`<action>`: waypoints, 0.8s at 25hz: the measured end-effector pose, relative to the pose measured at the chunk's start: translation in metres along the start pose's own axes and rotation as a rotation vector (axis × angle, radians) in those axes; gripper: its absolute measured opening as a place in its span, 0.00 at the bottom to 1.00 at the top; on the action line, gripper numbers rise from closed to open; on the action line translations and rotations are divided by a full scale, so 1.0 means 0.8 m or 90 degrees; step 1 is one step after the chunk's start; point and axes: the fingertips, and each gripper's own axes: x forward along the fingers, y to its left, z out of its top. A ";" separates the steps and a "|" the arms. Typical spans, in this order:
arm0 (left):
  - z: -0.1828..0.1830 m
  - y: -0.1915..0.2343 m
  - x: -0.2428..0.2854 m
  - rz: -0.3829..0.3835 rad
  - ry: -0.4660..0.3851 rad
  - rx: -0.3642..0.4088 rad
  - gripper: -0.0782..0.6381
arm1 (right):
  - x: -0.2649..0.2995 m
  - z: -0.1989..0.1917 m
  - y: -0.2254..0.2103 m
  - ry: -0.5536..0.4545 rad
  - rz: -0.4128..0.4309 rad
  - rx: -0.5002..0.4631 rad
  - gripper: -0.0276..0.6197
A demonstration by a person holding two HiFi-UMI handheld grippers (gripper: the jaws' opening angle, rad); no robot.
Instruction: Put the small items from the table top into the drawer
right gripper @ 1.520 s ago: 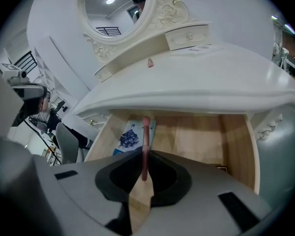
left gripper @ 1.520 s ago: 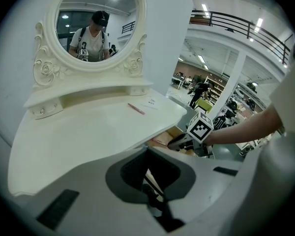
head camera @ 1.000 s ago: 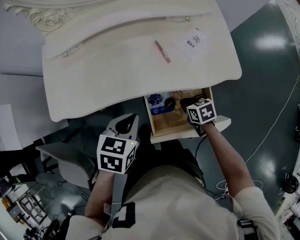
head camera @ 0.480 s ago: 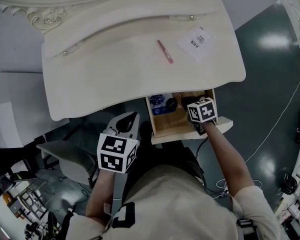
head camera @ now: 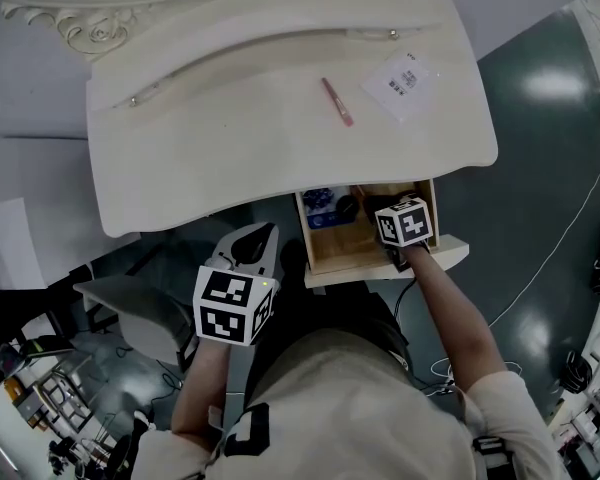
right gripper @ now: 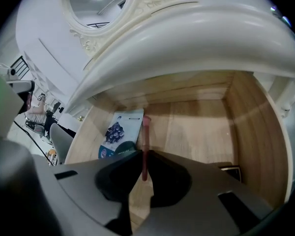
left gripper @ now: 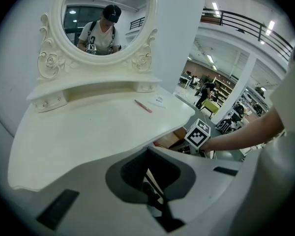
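My right gripper (right gripper: 144, 165) is inside the pale wooden drawer (right gripper: 246, 127), jaws pinched on a thin pink stick (right gripper: 145, 132) beside a glossy blue packet (right gripper: 119, 134). My left gripper (left gripper: 150, 191) has its jaws together, empty, below the cream tabletop (left gripper: 88, 127), where a slim pink pen (head camera: 337, 101) and a flat clear packet (head camera: 404, 80) lie.

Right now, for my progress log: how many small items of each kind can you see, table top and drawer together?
Pink sticks: 2 (table-top stick; held stick in the right tongs, over the drawer)
Flat packets: 2 (white packet on the table; blue-printed packet in drawer)
Dark round item: 1 (in drawer)
Total: 5
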 end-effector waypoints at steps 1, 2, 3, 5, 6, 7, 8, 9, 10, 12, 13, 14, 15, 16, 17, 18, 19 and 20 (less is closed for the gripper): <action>0.000 0.000 0.000 0.000 0.000 0.000 0.18 | 0.000 0.000 -0.001 0.000 -0.001 0.001 0.13; 0.000 -0.001 0.000 0.000 0.000 0.000 0.18 | 0.000 -0.001 -0.002 0.000 -0.002 0.001 0.13; -0.001 -0.001 0.000 -0.001 0.001 0.000 0.18 | 0.001 -0.002 -0.003 0.001 -0.003 0.002 0.13; -0.002 -0.001 0.000 -0.001 0.002 -0.001 0.18 | 0.002 -0.004 -0.003 0.003 -0.005 0.005 0.13; -0.003 -0.001 0.000 0.000 0.002 -0.001 0.18 | 0.002 -0.005 -0.003 0.004 -0.005 0.006 0.13; -0.003 0.000 -0.001 0.001 0.002 -0.001 0.18 | 0.003 -0.007 -0.003 0.004 -0.004 0.007 0.13; -0.004 0.000 -0.001 0.002 0.003 -0.001 0.18 | 0.003 -0.008 -0.003 0.004 -0.004 0.009 0.13; -0.004 0.001 -0.001 0.003 0.003 0.000 0.18 | 0.004 -0.009 -0.003 0.004 -0.003 0.012 0.13; -0.004 0.001 -0.002 0.004 0.003 0.001 0.18 | 0.004 -0.009 -0.004 0.004 -0.002 0.014 0.13; -0.005 0.001 -0.003 0.004 0.002 0.003 0.18 | 0.005 -0.010 -0.004 0.007 -0.002 0.017 0.13; -0.005 0.001 -0.004 0.003 0.002 0.004 0.18 | 0.006 -0.010 -0.005 0.009 -0.004 0.017 0.13; -0.005 0.001 -0.005 0.003 0.002 0.004 0.18 | 0.007 -0.011 -0.005 0.010 -0.005 0.018 0.13; -0.006 0.002 -0.005 0.003 0.002 0.004 0.18 | 0.008 -0.011 -0.006 0.011 -0.005 0.019 0.13; -0.007 0.002 -0.006 0.003 0.002 0.004 0.18 | 0.008 -0.011 -0.006 0.011 -0.006 0.021 0.13; -0.007 0.003 -0.007 0.004 0.002 0.003 0.18 | 0.009 -0.012 -0.006 0.012 -0.005 0.024 0.13; -0.008 0.004 -0.007 0.004 0.002 0.002 0.18 | 0.010 -0.013 -0.006 0.014 -0.006 0.026 0.13; -0.009 0.005 -0.008 0.005 0.002 0.001 0.18 | 0.011 -0.013 -0.006 0.015 -0.008 0.026 0.13; -0.010 0.006 -0.009 0.006 0.002 0.001 0.18 | 0.011 -0.014 -0.007 0.017 -0.010 0.026 0.13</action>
